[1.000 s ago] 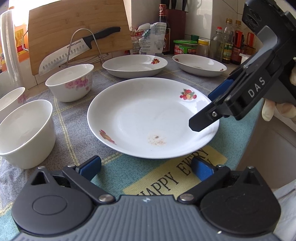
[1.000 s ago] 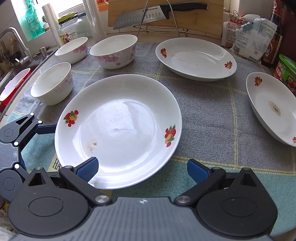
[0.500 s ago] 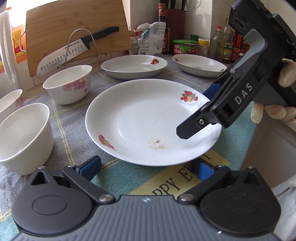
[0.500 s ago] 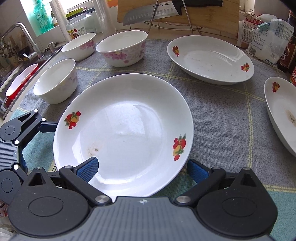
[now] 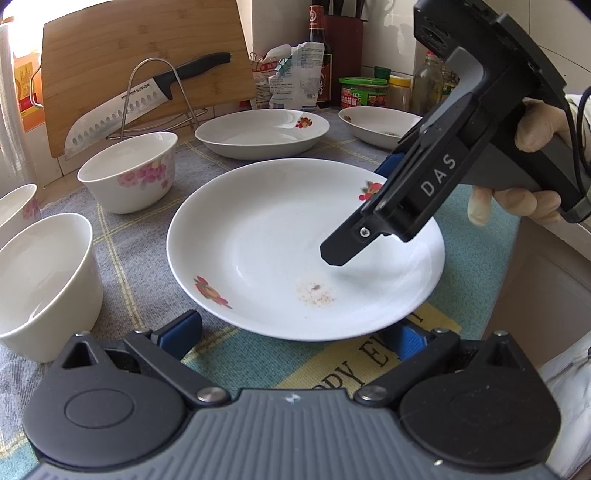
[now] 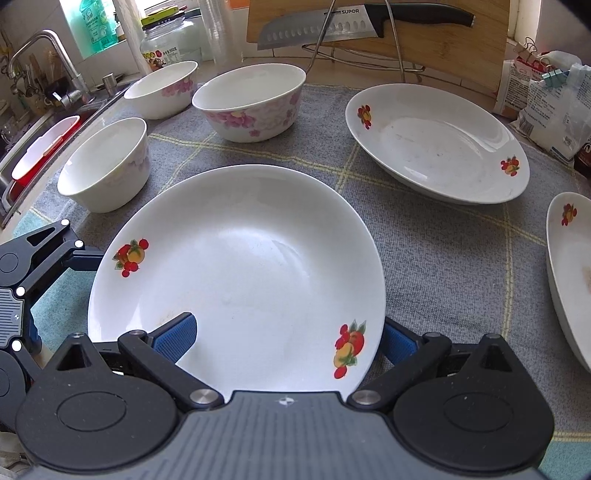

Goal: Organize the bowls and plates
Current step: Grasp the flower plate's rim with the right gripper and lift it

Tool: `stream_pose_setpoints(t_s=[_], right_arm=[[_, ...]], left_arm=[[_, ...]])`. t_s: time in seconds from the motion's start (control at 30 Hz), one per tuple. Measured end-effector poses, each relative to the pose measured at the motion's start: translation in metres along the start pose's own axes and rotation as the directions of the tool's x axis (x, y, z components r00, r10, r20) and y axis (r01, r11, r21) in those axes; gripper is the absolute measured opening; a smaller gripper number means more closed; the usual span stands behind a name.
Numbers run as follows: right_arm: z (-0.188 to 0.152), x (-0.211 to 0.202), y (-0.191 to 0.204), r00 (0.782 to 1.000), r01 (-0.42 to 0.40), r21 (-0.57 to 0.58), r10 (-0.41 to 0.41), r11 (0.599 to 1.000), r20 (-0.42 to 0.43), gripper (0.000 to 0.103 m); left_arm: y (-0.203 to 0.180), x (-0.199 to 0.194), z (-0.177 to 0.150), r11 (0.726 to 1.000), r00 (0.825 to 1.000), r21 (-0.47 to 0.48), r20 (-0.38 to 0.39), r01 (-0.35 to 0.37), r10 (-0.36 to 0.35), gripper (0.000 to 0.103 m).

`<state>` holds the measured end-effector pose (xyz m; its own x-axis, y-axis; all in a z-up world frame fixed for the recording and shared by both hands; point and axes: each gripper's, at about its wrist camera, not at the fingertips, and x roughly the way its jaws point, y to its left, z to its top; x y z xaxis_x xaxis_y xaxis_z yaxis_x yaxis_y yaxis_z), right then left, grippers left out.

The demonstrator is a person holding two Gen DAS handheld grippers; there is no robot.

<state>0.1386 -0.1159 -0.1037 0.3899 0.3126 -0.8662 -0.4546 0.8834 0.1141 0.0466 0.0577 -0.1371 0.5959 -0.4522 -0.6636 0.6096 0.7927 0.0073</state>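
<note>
On the worktop's grey checked cloth [image 6: 443, 258], three bowls [image 6: 107, 166] stand at the far left. The left gripper [image 5: 295, 332] sits at the near edge of the fruit-patterned plate [image 6: 251, 258], fingers spread wide, gripping nothing. The right gripper [image 6: 288, 339] straddles the plate's rim, one pad above and one below, still open. Two more plates [image 6: 436, 144] lie far right.

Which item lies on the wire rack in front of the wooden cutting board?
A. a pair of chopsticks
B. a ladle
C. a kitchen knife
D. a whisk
C: a black-handled kitchen knife rests across the wire rack before the cutting board.
</note>
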Motion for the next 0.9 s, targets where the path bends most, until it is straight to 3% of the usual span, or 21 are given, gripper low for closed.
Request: stream_pose_setpoints(t_s=[0.4, 0.9], right_arm=[[0.009, 0.007, 0.003, 1.0, 0.019, -0.09, -0.02, 0.996, -0.017, 0.103], [0.025, 0.011, -0.011, 0.997, -0.065, -0.069, 0.063, 0.995, -0.039, 0.103]], left_arm=[[0.001, 0.0, 0.0, 1.0, 1.0, 0.018, 0.002, 0.02, -0.02, 0.103], [0.004, 0.0, 0.003, 0.998, 0.999, 0.043, 0.004, 0.047, -0.047, 0.103]])
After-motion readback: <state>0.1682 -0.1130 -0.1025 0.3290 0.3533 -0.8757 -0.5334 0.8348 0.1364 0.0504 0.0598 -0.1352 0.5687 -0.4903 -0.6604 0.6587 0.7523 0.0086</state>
